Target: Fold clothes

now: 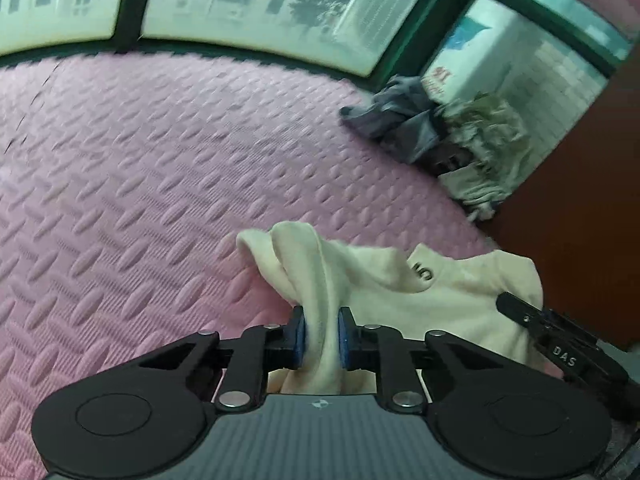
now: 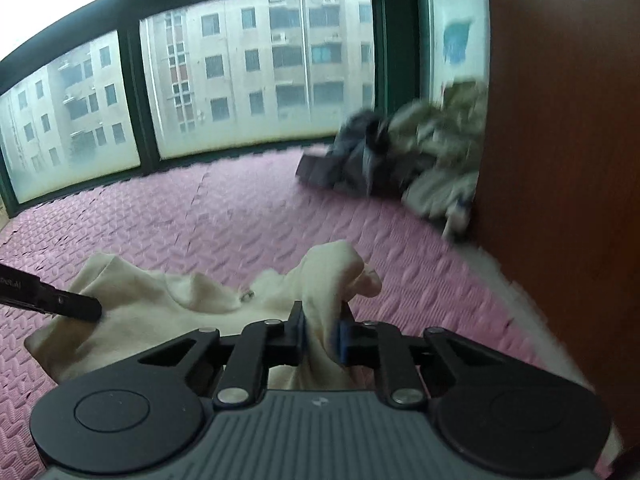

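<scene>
Holding the cream garment (image 1: 452, 300) up between them, both claws are pinched on bunched cloth: the left gripper (image 1: 322, 334) clamps one gathered edge, the right gripper (image 2: 322, 334) another, with the body sagging between and below them over the pink mat (image 1: 140, 168). To my eye the grips sit on crumpled folds, so drawing the two apart evenly should stretch it flat. A pile of other clothes (image 2: 404, 160) lies well ahead of the right claw.

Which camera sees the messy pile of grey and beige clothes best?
The left wrist view: the crumpled grey and beige clothes pile on the pink foam mat looks sharper there. The right wrist view shows the pile too, but smeared by blur.
</scene>
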A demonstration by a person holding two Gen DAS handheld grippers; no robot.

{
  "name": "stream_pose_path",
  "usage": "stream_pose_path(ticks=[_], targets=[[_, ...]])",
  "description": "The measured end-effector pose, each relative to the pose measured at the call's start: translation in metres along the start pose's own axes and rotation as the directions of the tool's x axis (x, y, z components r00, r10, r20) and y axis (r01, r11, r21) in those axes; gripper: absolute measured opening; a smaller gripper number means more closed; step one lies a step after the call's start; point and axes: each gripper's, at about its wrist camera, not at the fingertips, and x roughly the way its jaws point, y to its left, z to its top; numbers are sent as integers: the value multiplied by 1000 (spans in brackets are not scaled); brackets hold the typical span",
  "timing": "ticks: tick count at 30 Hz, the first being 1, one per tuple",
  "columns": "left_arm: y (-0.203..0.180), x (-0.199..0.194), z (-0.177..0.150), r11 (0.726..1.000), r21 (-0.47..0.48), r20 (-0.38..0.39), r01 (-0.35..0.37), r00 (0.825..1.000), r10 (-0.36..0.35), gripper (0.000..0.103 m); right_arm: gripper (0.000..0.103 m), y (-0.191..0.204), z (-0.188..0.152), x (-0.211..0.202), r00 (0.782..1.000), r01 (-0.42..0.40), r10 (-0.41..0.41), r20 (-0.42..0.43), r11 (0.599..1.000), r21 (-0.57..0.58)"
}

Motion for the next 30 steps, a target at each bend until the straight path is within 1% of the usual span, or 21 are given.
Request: stream_pose_path(ticks=[4,7,9,13,14,16,18,20,21,22,23,24,26,27,28,30], targets=[[-20,3,9,999,32,11,22,1000,-23,18,14,-3,13,-12,995,75,-74,68,997,-17],[-33,8,16,998,45,17,46,999,-47,18,14,-4,19,-17,985,143,-139,106,989,-34],[-42,14,17,997,66,12,48,999,-49,18,14,-6,21,-18,977,182,-177,121,983,-35],[-55,27,16,994,102,-19,41,999,-40,19,15,-16,18,-6,972,222,-221,75,975,-5],[-56,29,14,993,111,-27,34,999,-31,22,16,-18,16,-3,972,226,-225,60,974,4],[-58,33,10,992,127,-38,17,999,-12,22,17,-22,12,3,974,223,-224,32,974,25],[-57,32,6,991,136,-34,12,999,-8,29,20,-23,11,5,974,222,-223,26,975,30],[-56,29,5,990,144,-26,4,1000,0,33,21,-22,11,5,975,221,-222,28,975,29],[-55,27,5,989,148,-23,0,1000,4,38,23,-21,10,5,975,221,-222,29,975,29],[-55,25,5,988,151,-20,-5,1000,8,41,24,-21,10,5,975,221,-222,30,975,28],[-54,23,5,988,154,-11,-14,1000,15,47,29,-20,10,5,975,220,-221,31,975,28],[-54,21,5,988,154,-3,-20,1000,21,50,39,-20,10,5,975,220,-221,33,975,27],[-52,17,5,988,150,4,-30,1000,30,52,43,-17,10,4,976,215,-215,36,976,23],[-51,16,5,989,146,7,-38,999,38,57,44,-14,10,3,978,206,-207,38,978,18],[-50,13,5,989,143,12,-46,999,45,59,46,-10,11,2,979,198,-199,40,980,15],[-47,7,3,988,145,24,-62,998,59,61,53,-3,11,1,983,181,-181,41,983,10]])
